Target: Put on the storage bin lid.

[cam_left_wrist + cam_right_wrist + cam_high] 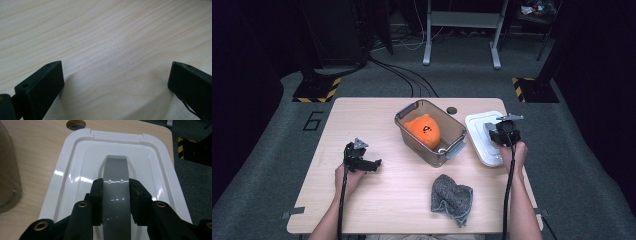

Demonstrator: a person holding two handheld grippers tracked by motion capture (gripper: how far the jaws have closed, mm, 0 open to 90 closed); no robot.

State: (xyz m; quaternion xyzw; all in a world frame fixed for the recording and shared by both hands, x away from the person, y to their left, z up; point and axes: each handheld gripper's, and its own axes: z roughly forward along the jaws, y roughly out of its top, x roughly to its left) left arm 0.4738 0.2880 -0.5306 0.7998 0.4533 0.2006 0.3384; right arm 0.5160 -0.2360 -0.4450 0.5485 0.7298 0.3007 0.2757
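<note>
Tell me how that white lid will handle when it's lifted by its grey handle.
The white lid looks like rigid moulded plastic, so it should stay flat rather than flop. Its glossy surface suggests it is slippery, though the right tool clamps the grey handle near the middle, so it will probably hang fairly level and feel light.

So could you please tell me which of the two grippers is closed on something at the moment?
The right gripper, shut on the grey handle of the white lid. The left gripper rests open over bare table.
</note>
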